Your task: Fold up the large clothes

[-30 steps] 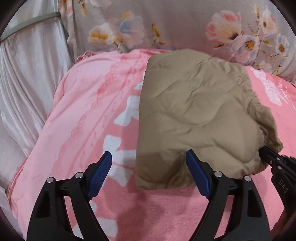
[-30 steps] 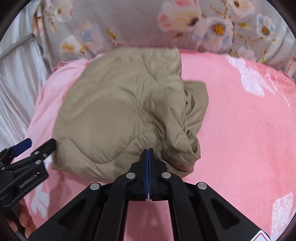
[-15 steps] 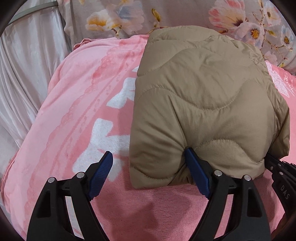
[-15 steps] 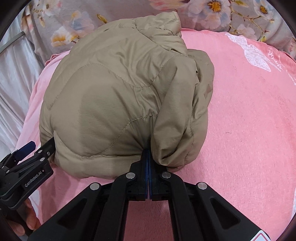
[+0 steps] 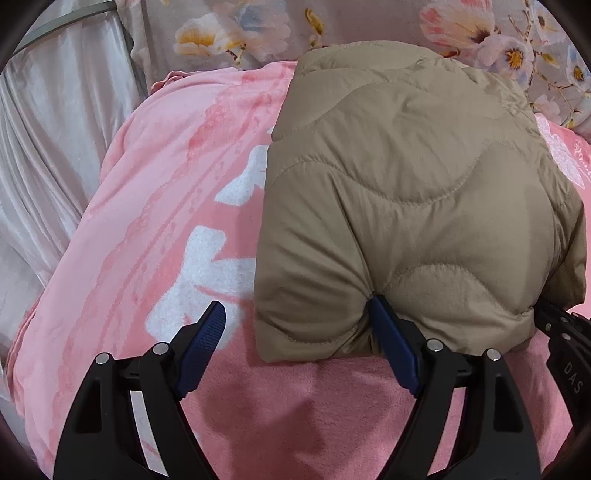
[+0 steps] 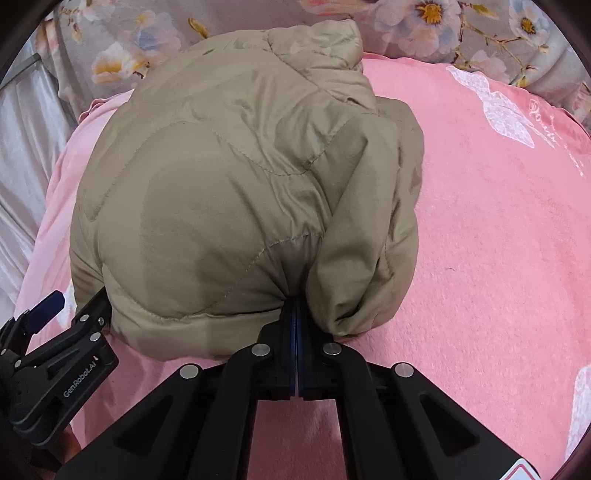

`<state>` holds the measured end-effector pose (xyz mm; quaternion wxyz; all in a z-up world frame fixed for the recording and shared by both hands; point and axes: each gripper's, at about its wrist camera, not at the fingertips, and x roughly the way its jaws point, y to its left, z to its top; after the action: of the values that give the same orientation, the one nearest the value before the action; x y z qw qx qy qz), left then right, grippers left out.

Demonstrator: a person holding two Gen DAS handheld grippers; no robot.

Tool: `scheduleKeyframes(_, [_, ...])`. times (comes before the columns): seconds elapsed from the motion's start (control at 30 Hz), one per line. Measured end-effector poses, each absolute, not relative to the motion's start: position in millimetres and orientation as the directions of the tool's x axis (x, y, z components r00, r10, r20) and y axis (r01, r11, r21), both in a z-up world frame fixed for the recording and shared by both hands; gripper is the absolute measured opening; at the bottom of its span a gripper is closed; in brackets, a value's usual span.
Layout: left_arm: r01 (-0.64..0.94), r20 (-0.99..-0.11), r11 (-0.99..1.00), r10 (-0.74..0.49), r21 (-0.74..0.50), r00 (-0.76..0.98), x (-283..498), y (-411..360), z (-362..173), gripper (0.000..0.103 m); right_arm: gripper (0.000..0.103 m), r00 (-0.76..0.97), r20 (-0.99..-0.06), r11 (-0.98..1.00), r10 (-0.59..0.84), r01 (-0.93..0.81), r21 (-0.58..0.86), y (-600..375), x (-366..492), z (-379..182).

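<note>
A tan quilted jacket (image 5: 417, 206) lies folded in a puffy bundle on a pink blanket (image 5: 166, 221). My left gripper (image 5: 299, 332) is open; its right finger presses into the bundle's near edge and its left finger hangs over bare blanket. In the right wrist view the jacket (image 6: 236, 192) fills the middle. My right gripper (image 6: 295, 325) is shut, with its tips pushed into a crease at the jacket's near edge; whether cloth is pinched I cannot tell. The left gripper also shows in the right wrist view (image 6: 55, 354), at the lower left.
A floral grey pillow (image 5: 258, 33) lies behind the jacket. A pale satin curtain (image 5: 48, 147) hangs at the left. The pink blanket (image 6: 498, 240) stretches to the right of the bundle.
Both grippers have moved forward against the jacket's near edge. The bundle has bunched up taller and slid toward the pillow. The jaws have kept their states.
</note>
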<state>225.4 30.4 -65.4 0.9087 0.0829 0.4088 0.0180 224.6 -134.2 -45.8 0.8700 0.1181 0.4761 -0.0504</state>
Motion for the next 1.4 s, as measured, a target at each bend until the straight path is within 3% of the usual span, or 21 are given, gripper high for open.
scheduleKeyframes(0.3, [0.058,-0.670,0.996,0.000,0.065,0.742,184.7,38.1,-29.1,0.075,0.004,0.641,-0.767,0.969,0.020,0.177,0.173,-138.7,172.3,-9.9])
scheduleKeyframes(0.4, [0.047,-0.642,0.997,0.008,0.068,0.767,193.0,38.3,-10.0,0.075,0.004,0.672,-0.740,0.966,0.019,0.179,0.187,-147.2,179.8,5.1])
scheduleKeyframes(0.53, [0.043,-0.671,0.998,0.003,0.052,0.742,226.1,41.8,-8.3,0.075,0.004,0.702,-0.712,0.964,0.004,0.187,0.189,-155.2,213.1,22.8])
scheduleKeyframes(0.7, [0.033,-0.709,0.998,0.016,0.056,0.705,252.7,43.0,-29.1,0.077,0.000,0.612,-0.790,0.955,0.021,0.220,0.197,-171.3,253.4,-5.9])
scheduleKeyframes(1.0, [0.042,-0.688,0.996,0.025,0.080,0.725,252.6,38.4,-43.0,0.078,0.000,0.605,-0.796,0.968,-0.014,0.207,0.140,-163.9,249.1,-27.5])
scheduleKeyframes(1.17, [0.057,-0.650,0.998,-0.034,0.015,0.760,225.1,48.4,-36.0,0.081,0.013,0.669,-0.743,0.965,-0.016,0.206,0.165,-161.7,206.2,-13.8])
scheduleKeyframes(1.3, [0.086,-0.618,0.996,-0.062,0.009,0.784,193.6,43.8,-44.6,0.088,0.042,0.710,-0.702,0.964,-0.065,0.226,0.138,-157.2,163.7,-16.6])
scheduleKeyframes(1.4, [0.112,-0.602,0.993,-0.072,0.030,0.795,172.3,36.8,-54.9,0.089,0.051,0.728,-0.670,0.969,-0.146,0.242,0.053,-148.4,137.2,-24.1])
